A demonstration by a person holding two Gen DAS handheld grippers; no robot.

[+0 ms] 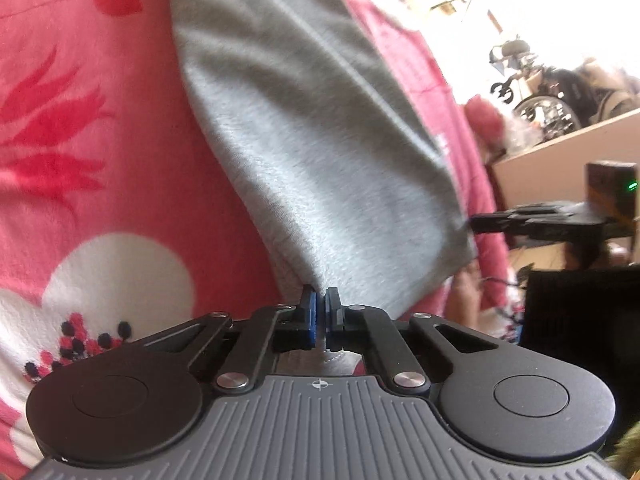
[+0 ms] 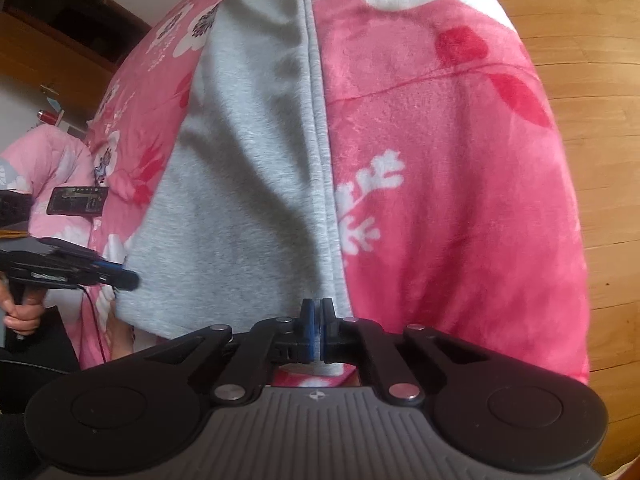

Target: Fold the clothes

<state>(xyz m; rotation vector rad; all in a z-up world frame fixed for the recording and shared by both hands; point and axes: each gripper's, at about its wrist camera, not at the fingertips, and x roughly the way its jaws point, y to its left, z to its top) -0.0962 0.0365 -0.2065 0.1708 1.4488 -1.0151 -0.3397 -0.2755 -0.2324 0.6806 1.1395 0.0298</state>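
Both grippers up off the pink flower blanket [image 2: 460,168], each pinching one near corner of the gray cloth [image 2: 248,184]. Left gripper [image 1: 321,312]: blue pads pressed tight together, with a bit of gray cloth squeezed between them. Right gripper [image 2: 317,322]: pads pressed tight together too, biting the cloth right by its thick stitched edge [image 2: 318,120].

Gray cloth stretched from the pads away to the far side, lying on the blanket there. Near part lifted and pulled a little tight, with soft folds running down its middle. In the left view, cloth rising up and far from the pads, with the other gripper out at the right side by the cloth's corner. In the right view, cloth filling the middle, stitched edge on its right, blanket past that, wooden floor [image 2: 580,80] farther right.

Looks like a fold in the making, or a smoothing pull; hard to tell which. To do it well: keep both pinches firm, keep both corners level, move together at one speed, hold the near edge straight, no tugging sideways, no bunching in the middle.
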